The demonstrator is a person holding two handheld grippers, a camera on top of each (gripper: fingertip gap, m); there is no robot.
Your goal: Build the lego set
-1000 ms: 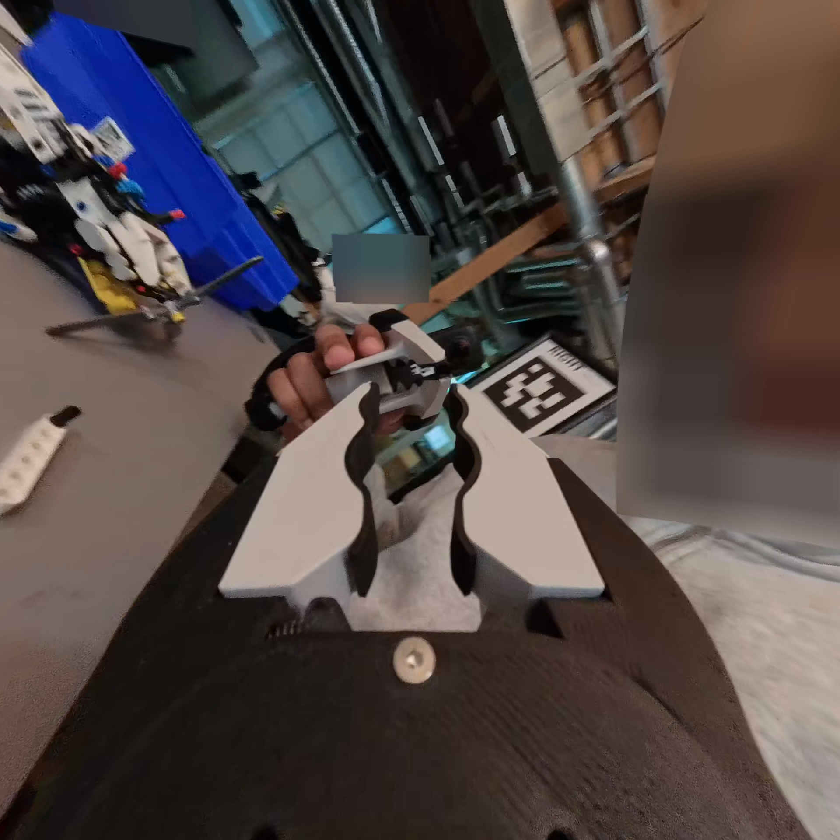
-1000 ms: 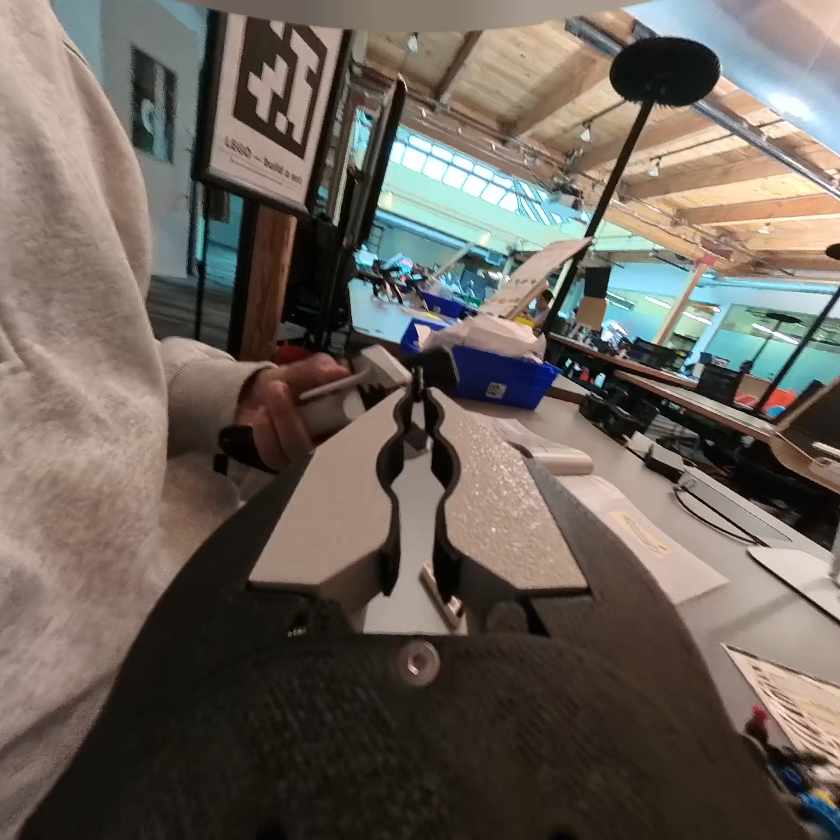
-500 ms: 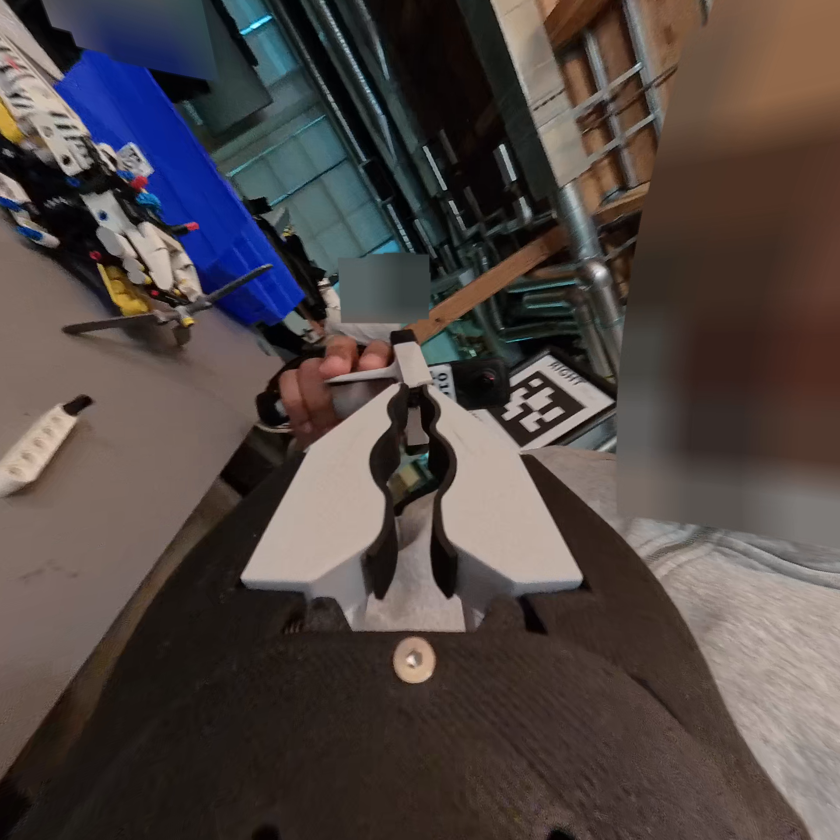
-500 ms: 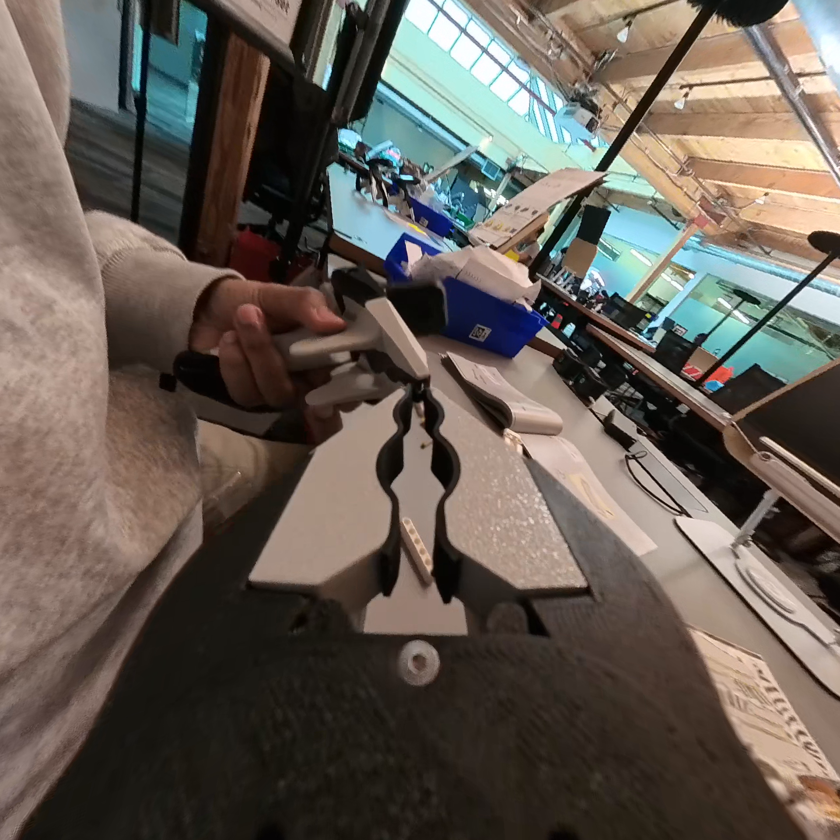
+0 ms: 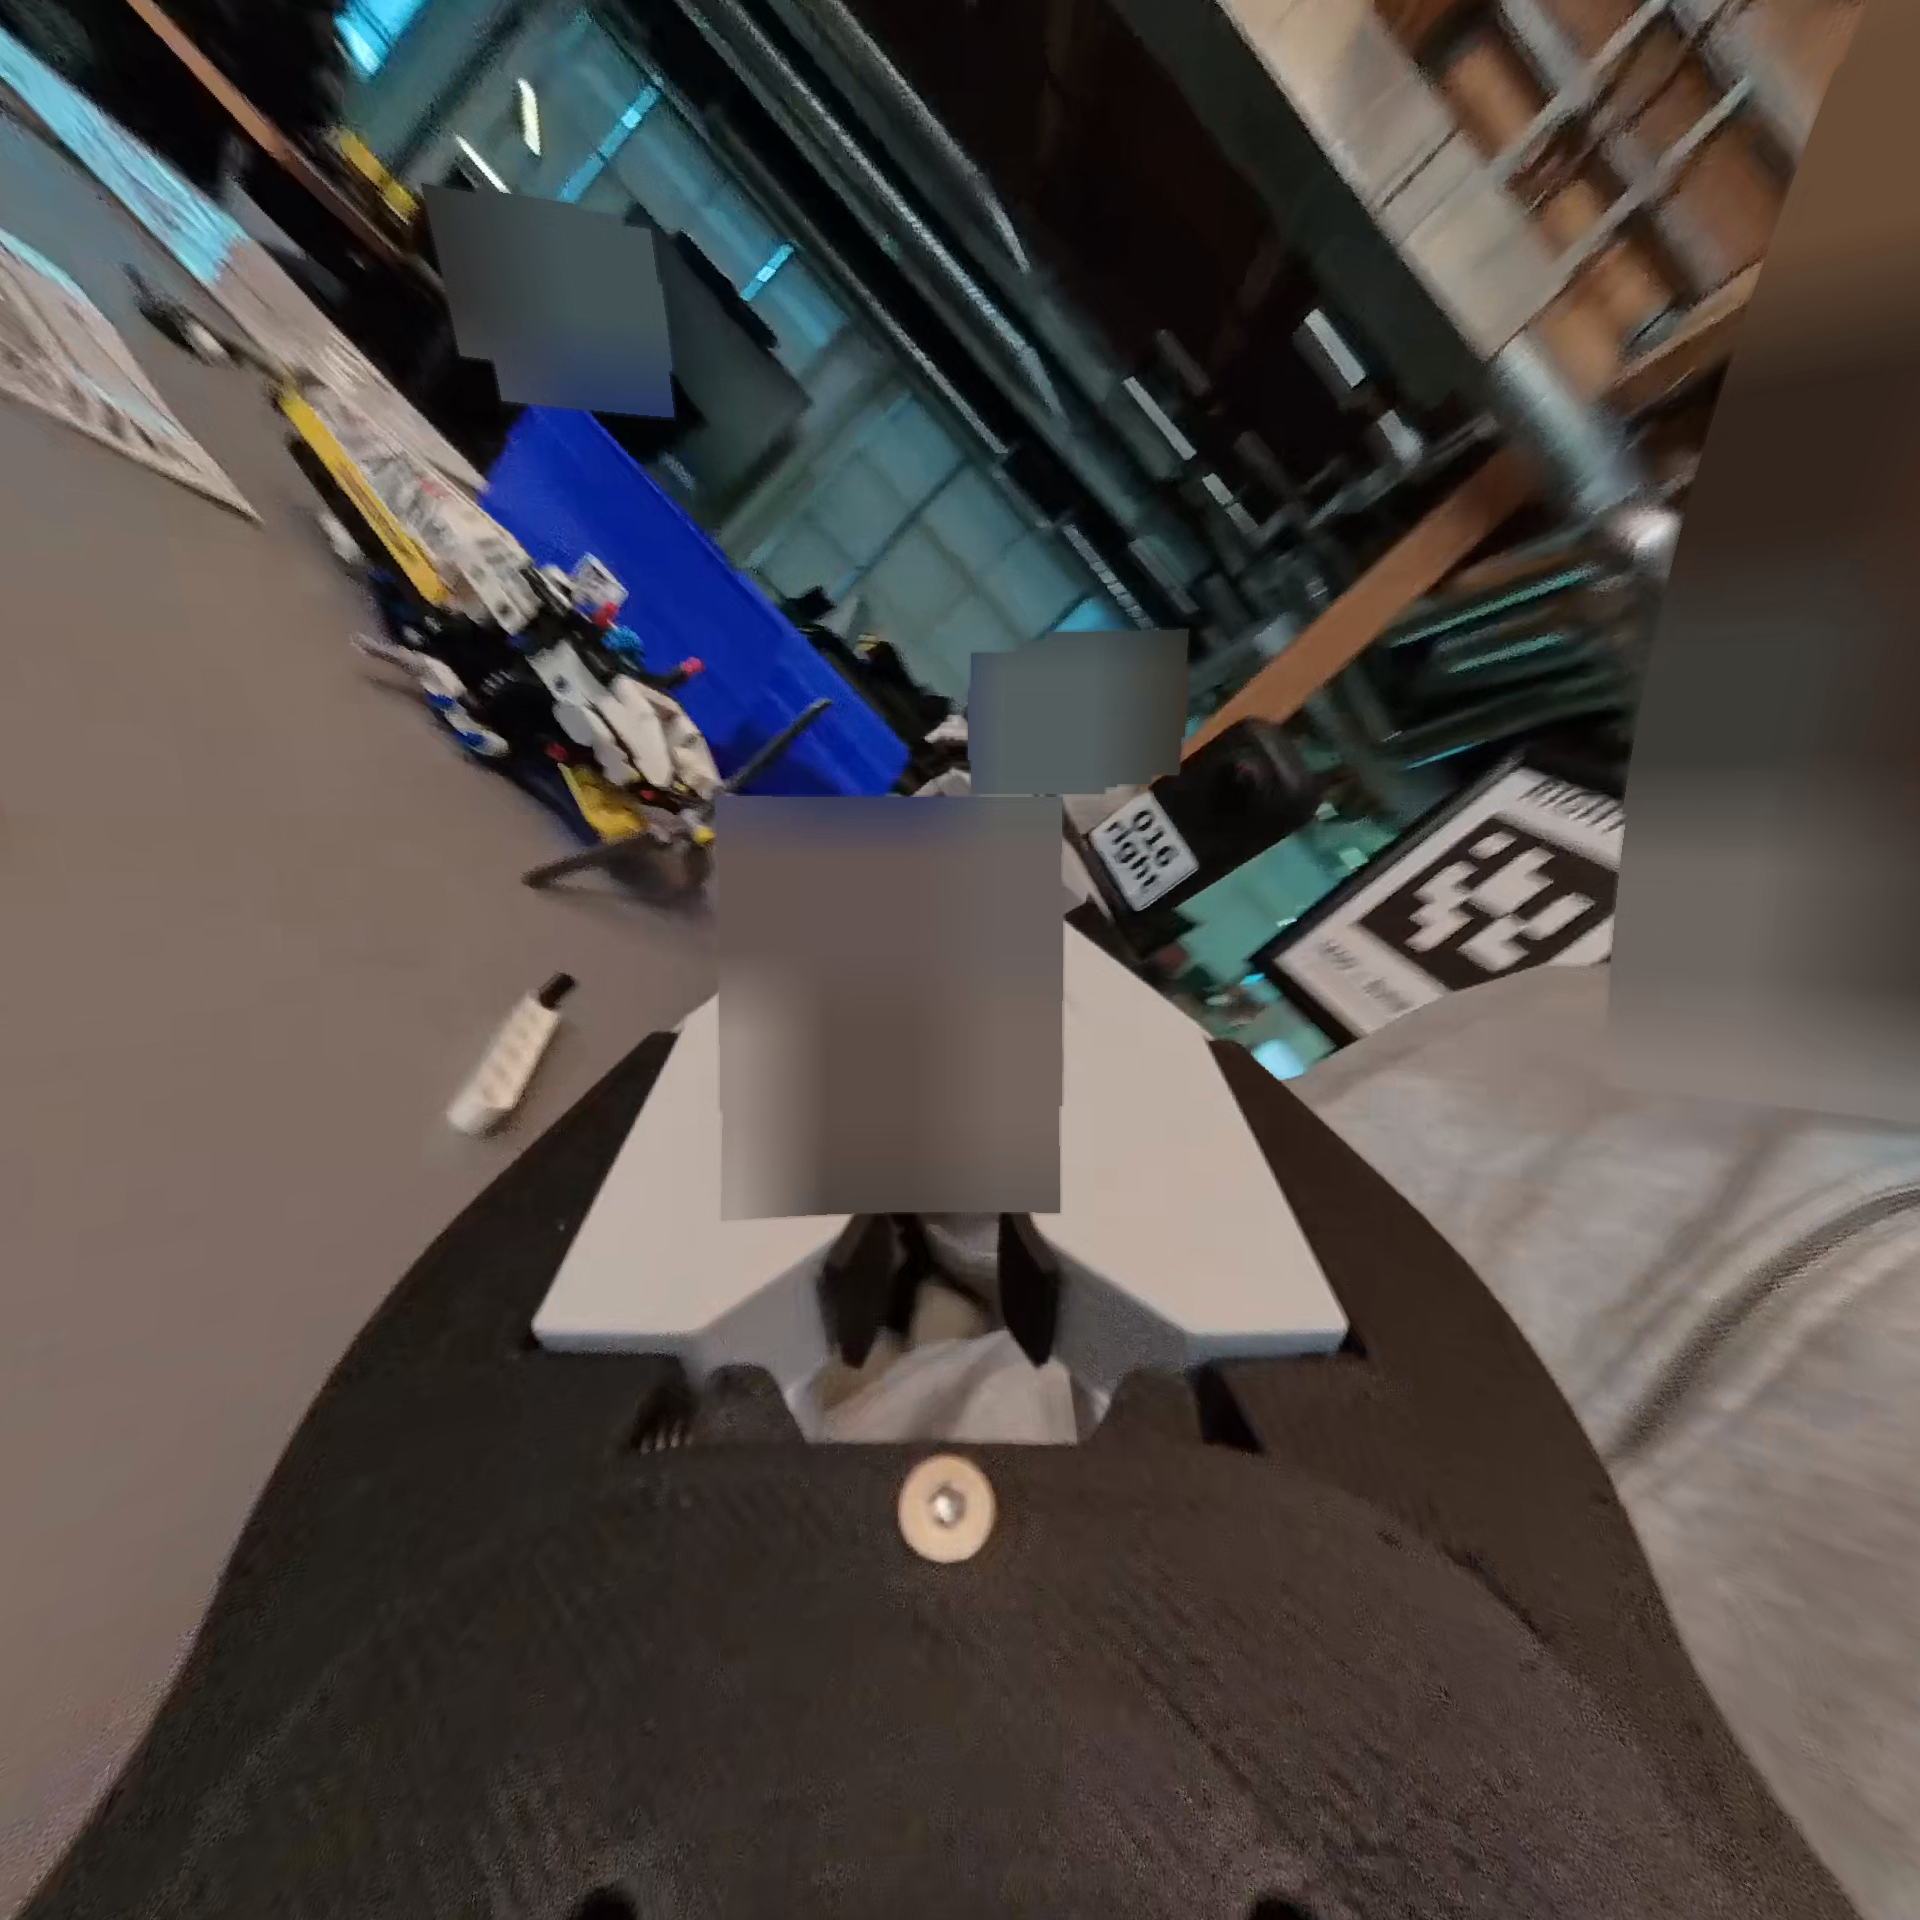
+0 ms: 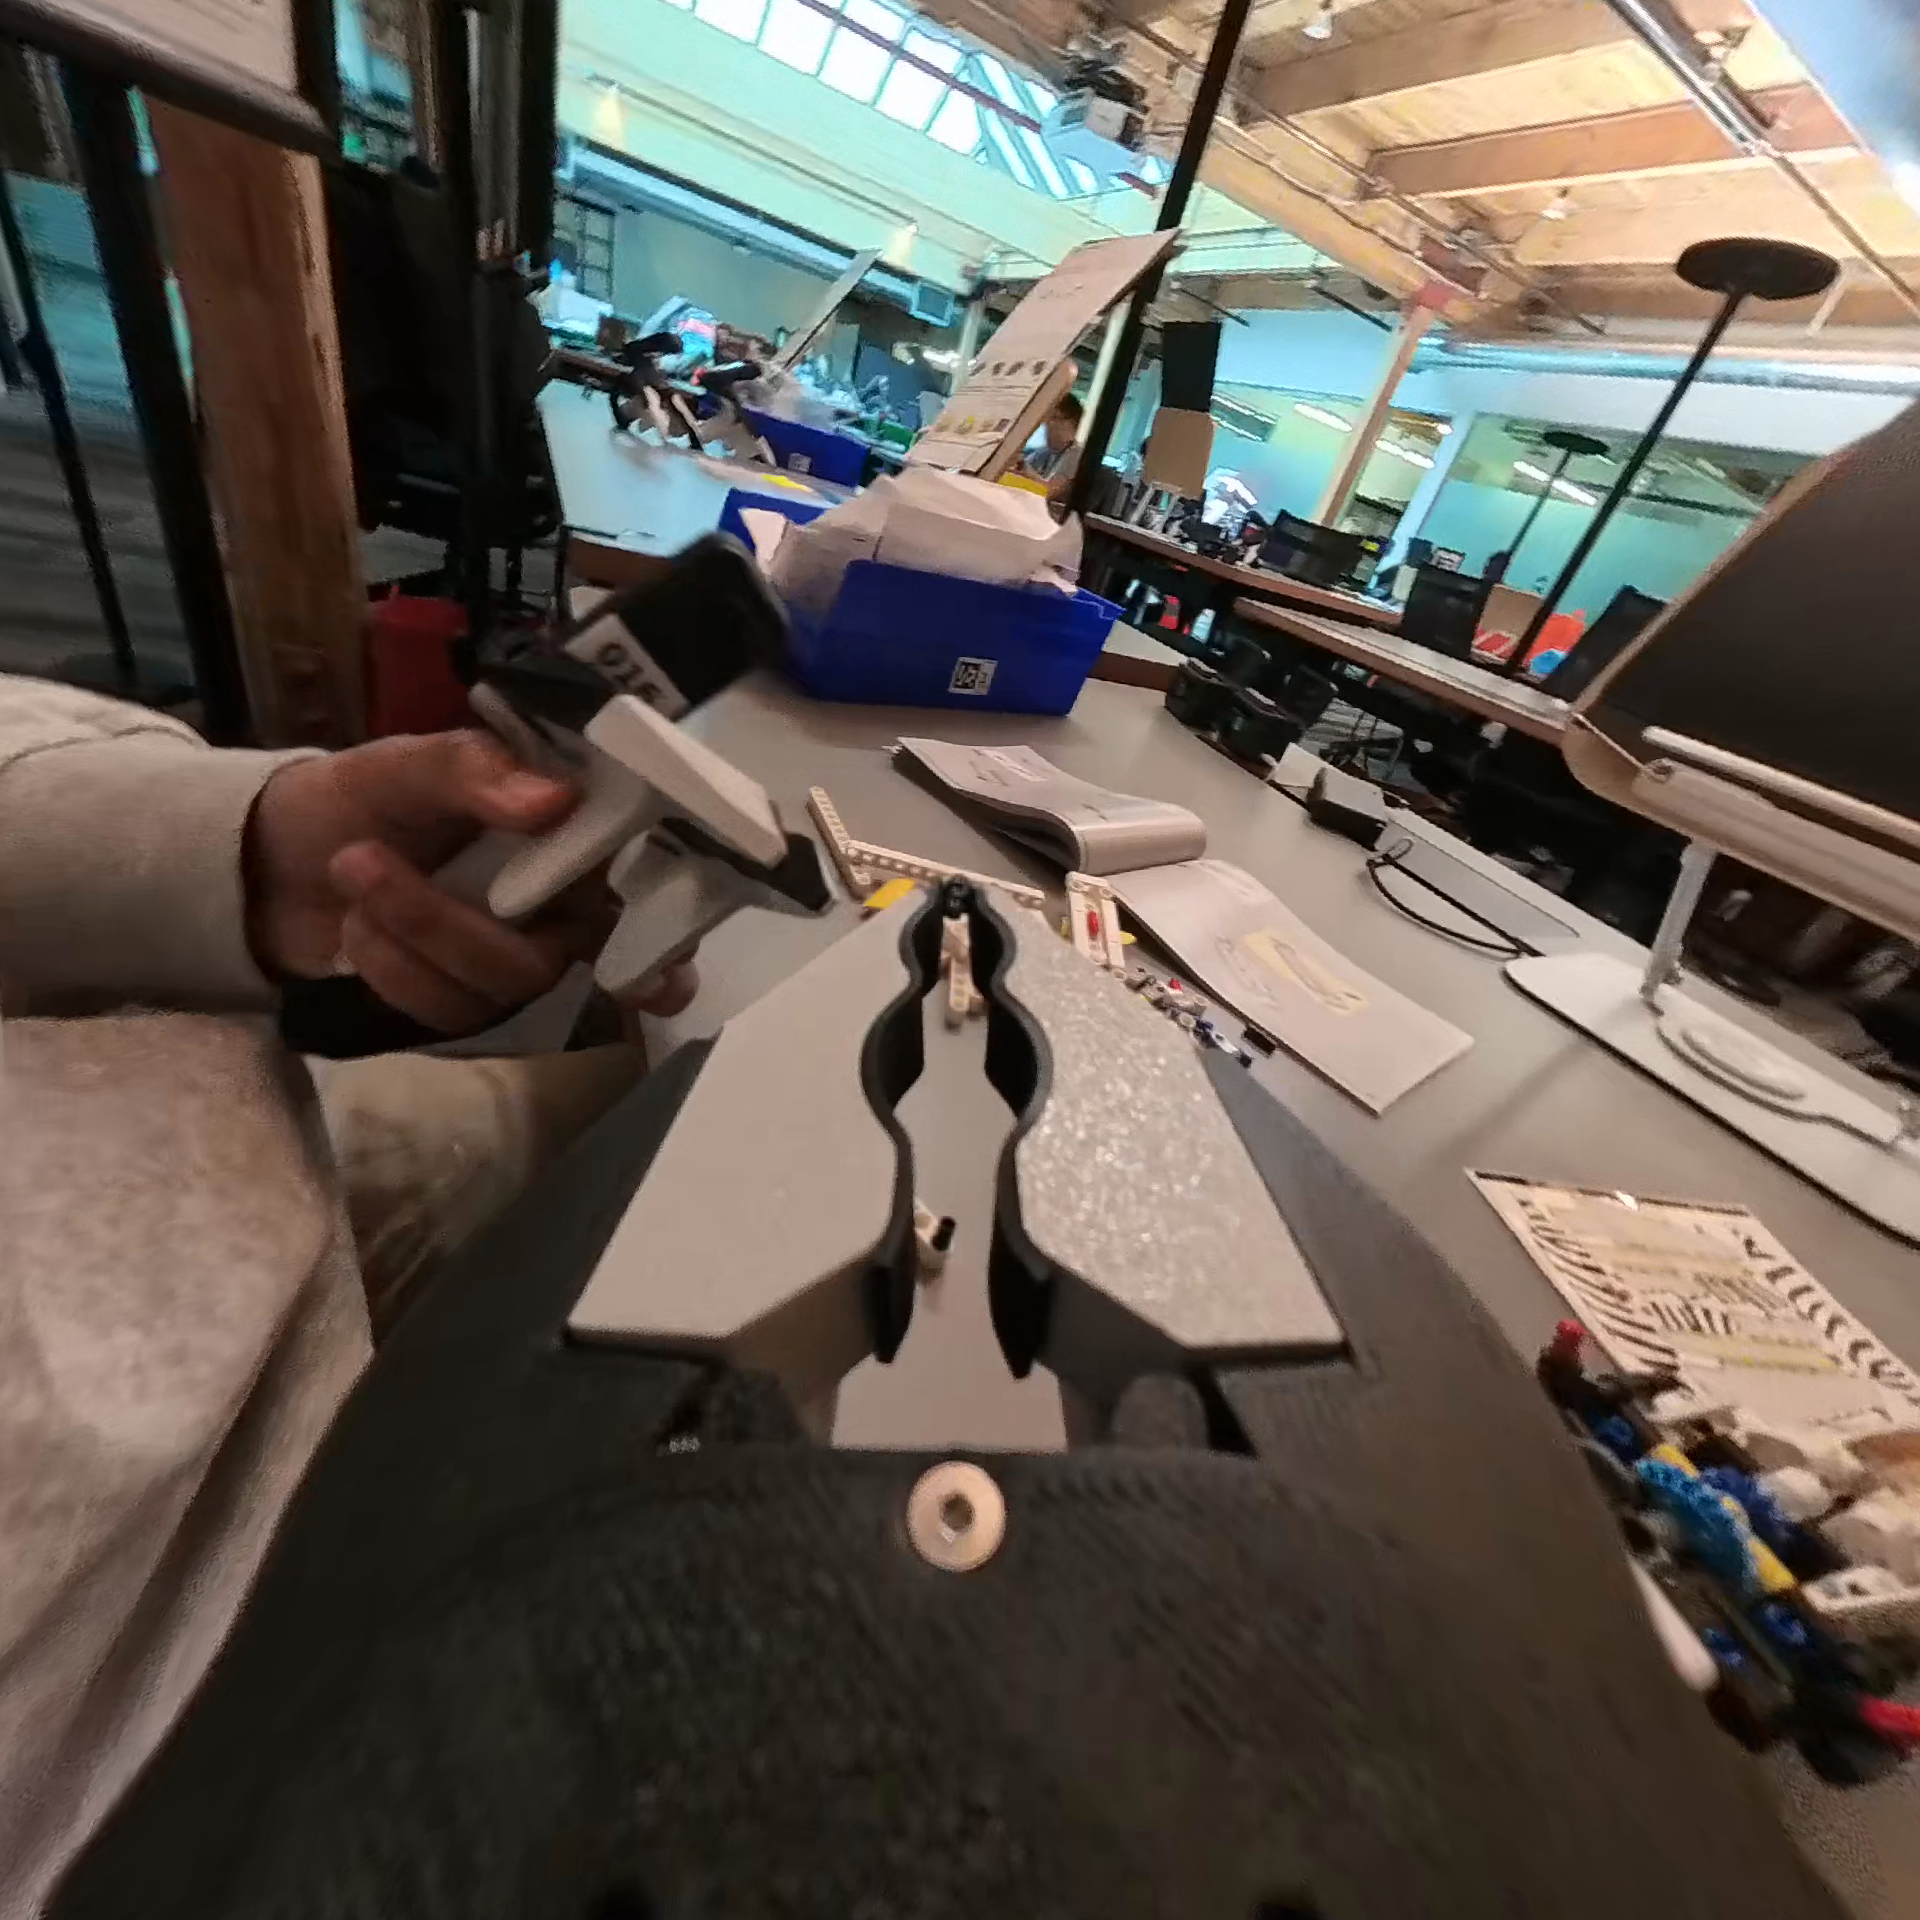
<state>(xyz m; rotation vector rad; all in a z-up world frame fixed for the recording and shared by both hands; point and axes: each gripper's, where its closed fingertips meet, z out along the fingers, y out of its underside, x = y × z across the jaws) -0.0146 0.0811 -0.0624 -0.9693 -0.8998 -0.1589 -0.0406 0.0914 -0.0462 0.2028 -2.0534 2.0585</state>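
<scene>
Our right gripper [image 6: 954, 914] pinches small black pin [image 6: 956, 896] at fingertips, jaws nearly closed, pin axis along fingers. One white beam [image 5: 511, 1051] lies flat on table [image 5: 208, 935], black end pointing away. Left gripper [image 6: 805, 883]: fingertips masked in own view, opening unclear. Right view alone shows two booklets [image 6: 1049, 805].

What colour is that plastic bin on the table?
Blue bin; clearest in the right wrist view.

Right tool [image 6: 956, 914] closed, left tool [image 6: 800, 883] beside it
</scene>
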